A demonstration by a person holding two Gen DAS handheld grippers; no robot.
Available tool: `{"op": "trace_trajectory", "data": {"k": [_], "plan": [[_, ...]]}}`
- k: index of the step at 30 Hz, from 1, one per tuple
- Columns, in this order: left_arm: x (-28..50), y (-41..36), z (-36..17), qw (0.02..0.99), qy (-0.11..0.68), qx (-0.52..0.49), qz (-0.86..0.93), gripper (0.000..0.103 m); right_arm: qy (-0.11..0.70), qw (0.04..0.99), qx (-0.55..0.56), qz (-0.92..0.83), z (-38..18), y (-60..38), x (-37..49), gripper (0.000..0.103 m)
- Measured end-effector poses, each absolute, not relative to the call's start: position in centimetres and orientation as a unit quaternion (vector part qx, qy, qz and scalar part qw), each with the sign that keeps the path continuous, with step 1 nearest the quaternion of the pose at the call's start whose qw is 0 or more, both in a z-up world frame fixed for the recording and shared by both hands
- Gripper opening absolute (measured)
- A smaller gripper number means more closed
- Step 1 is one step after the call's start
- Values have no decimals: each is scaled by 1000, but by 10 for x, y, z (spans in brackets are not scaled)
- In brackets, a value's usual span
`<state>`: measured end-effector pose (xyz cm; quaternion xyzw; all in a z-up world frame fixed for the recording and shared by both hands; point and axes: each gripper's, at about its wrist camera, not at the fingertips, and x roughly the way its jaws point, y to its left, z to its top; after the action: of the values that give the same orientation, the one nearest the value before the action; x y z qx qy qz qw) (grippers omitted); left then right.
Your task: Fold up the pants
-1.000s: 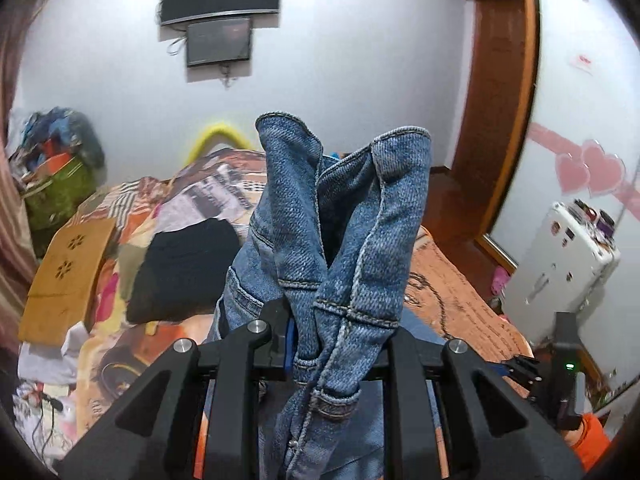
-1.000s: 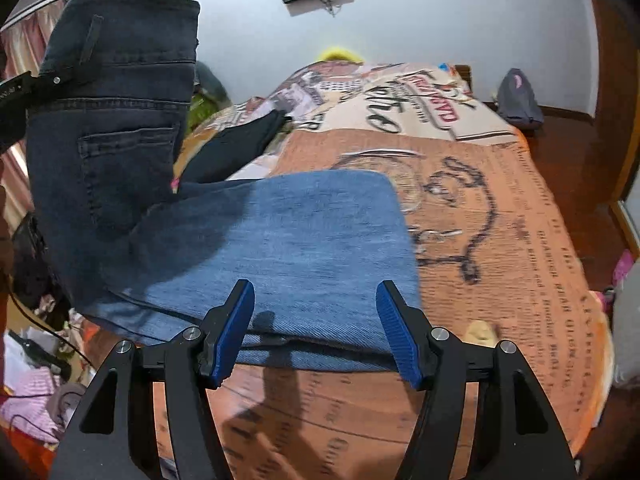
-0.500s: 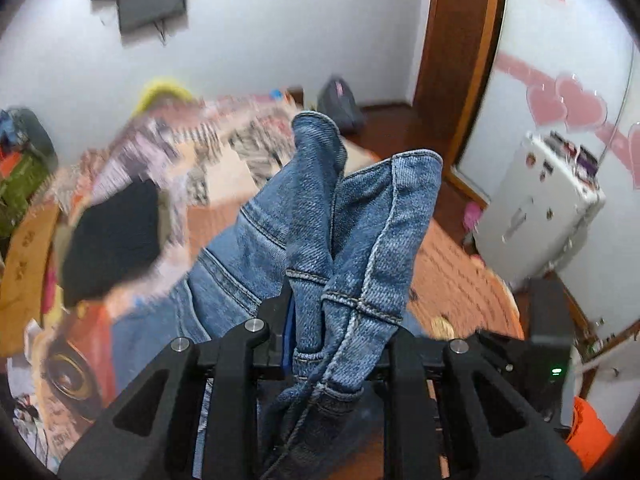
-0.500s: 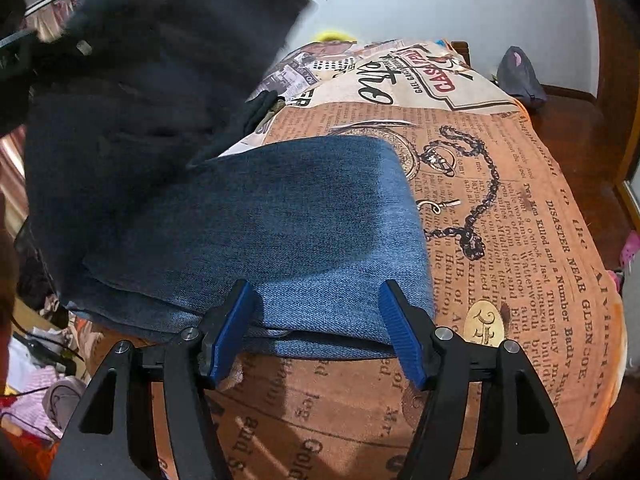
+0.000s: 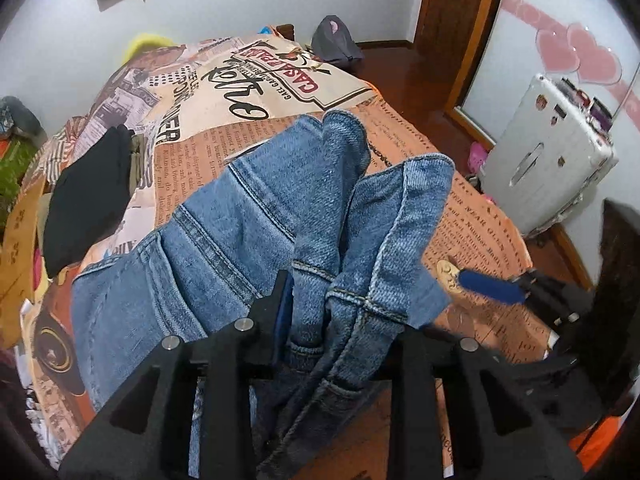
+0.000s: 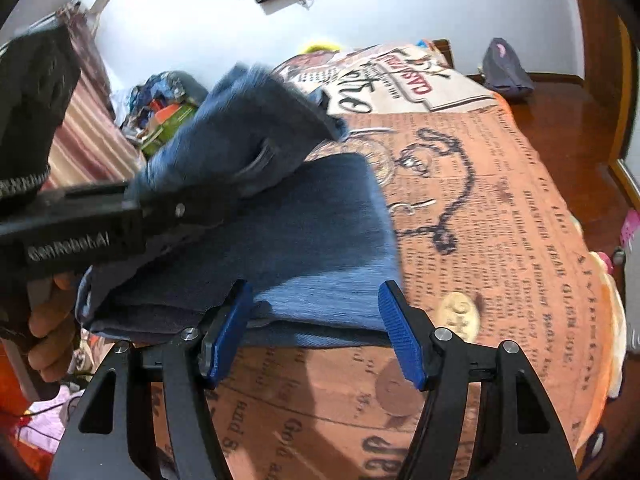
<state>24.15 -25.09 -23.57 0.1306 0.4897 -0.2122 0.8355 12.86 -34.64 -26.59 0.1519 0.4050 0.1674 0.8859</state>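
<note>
Left wrist view first: the black left gripper [image 5: 340, 320] has the bunched waistband of the blue denim jeans [image 5: 224, 240] between its fingers. Its jaws have just been opening, yet the denim sits pinched there, and the right-hand pad is buried under cloth, so how firmly it bites is hard to say. The rest of the jeans drapes away to the left onto the orange newspaper-print bedspread [image 5: 480, 232]. The lower folds drop out of sight behind the gripper's frame. A black folded garment [image 5: 88, 196] lies near the bed's left edge, clear of the denim. To the right, the bedspread is bare up to its edge, where a blue pad of the right gripper [image 5: 490, 286] pokes in, its body cut off. Beyond the bed's edge stands a white hard-shell suitcase [image 5: 548, 160] on the floor.

Right wrist view now: the right gripper [image 6: 316, 332], black with blue pads, stands wide with nothing gripped; the folded jeans' [image 6: 320, 248] near edge lies just beyond its tips, flat on the bedspread [image 6: 500, 240]. Above, blurred, the left gripper [image 6: 176, 208] carries the waistband over the folded layer, a person's hand [image 6: 48, 320] under it, partly cut off. Right of the jeans the bed is open all the way to its far edge.
</note>
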Motion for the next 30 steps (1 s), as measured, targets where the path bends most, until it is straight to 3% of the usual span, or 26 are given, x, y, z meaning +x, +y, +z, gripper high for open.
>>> {"op": "trace_trajectory", "data": {"k": [9,14,22,30], "plan": [[231,-247,-227,839,493,118,-197,33,365,907,153,144,-239,-377,116,63],[209,-237,-207,841,484,100,-218,49,351,914,150,139,-231,-384,113,63],[198,-180,-155,895,404,81,-172,69,364,908,152,144,-238,-376,101,63],[258,-91,-166,913,397,73,-66,72,396,894,136,161,-253,-349,101,63]]}}
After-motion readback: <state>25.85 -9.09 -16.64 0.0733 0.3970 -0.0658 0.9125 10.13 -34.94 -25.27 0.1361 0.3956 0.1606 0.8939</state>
